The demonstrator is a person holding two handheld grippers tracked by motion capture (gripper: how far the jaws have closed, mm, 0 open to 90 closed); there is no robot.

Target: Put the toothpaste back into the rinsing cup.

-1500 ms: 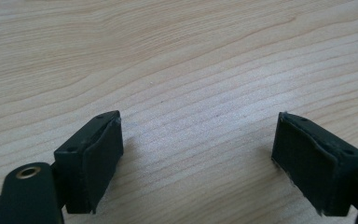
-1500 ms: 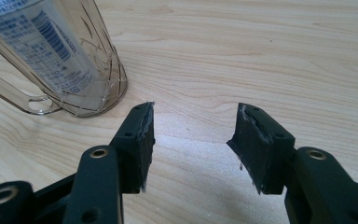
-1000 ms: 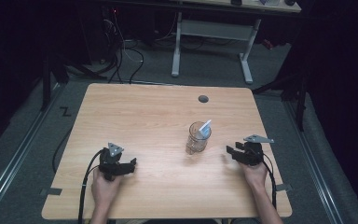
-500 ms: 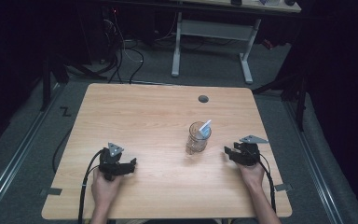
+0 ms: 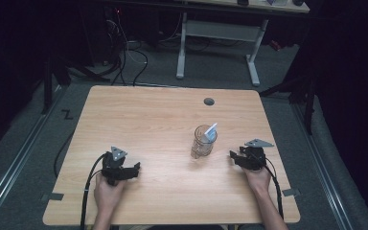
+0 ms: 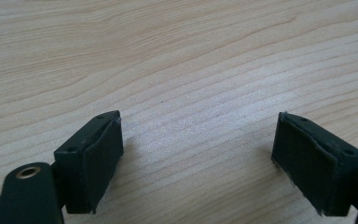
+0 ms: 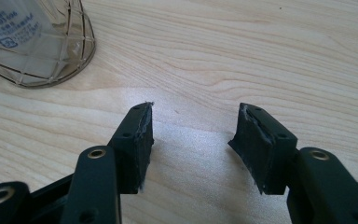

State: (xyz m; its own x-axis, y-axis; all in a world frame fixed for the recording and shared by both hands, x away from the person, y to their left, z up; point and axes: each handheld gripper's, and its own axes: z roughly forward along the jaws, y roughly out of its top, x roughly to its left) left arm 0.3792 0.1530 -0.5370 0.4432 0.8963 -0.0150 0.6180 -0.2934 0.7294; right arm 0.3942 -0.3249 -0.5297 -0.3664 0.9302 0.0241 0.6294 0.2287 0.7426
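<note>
A clear glass cup (image 5: 202,143) with a diamond pattern stands right of the table's middle. A white and blue packet (image 5: 211,131) leans inside it. My right gripper (image 5: 233,157) rests low over the wood just right of the cup and points left toward it. In the right gripper view the gripper (image 7: 193,128) is open with bare wood between the jaws, and the cup's base (image 7: 37,46) sits at the upper left. My left gripper (image 5: 135,169) lies near the front left of the table, pointing right. It is open (image 6: 198,149) and holds nothing.
The wooden table (image 5: 143,115) has a round grey cable hole (image 5: 209,101) near its far edge. Beyond the table, a white-legged desk (image 5: 220,33) and cables stand on the dark floor. Tape marks (image 5: 52,196) sit at the front corners.
My right gripper has shifted slightly left toward the cup. The left gripper and the cup have stayed put.
</note>
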